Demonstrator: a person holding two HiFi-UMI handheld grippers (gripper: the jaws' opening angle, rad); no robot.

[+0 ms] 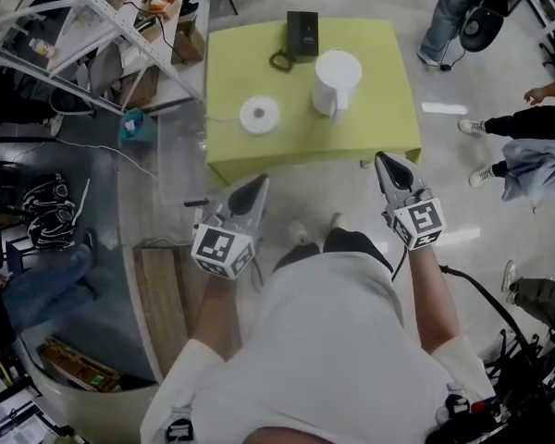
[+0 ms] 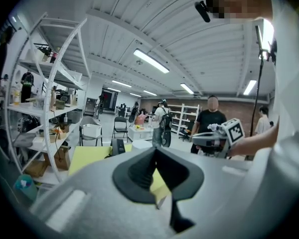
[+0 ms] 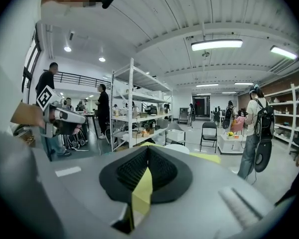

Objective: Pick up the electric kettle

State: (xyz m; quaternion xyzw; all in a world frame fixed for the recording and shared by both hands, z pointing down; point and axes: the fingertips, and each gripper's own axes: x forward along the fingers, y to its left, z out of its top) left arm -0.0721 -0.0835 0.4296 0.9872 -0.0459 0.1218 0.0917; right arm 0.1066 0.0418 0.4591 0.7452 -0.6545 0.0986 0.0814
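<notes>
White lidded plastic electric kettle (image 1: 337,83): is set upright on the yellow-green square counter (image 1: 379,118), near a white round disc (image 1: 259,115) and a black rectangular device (image 1: 302,33). Left claw (image 1: 257,185) and right claw (image 1: 386,160): are held closed and empty, short of the counter's near edge, well apart from the kettle.

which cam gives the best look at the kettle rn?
Head view: the whole kettle shows from above, lid and handle, standing on the table. Left gripper view shows only a sliver of its white top above the jaws; right gripper view likewise.
</notes>
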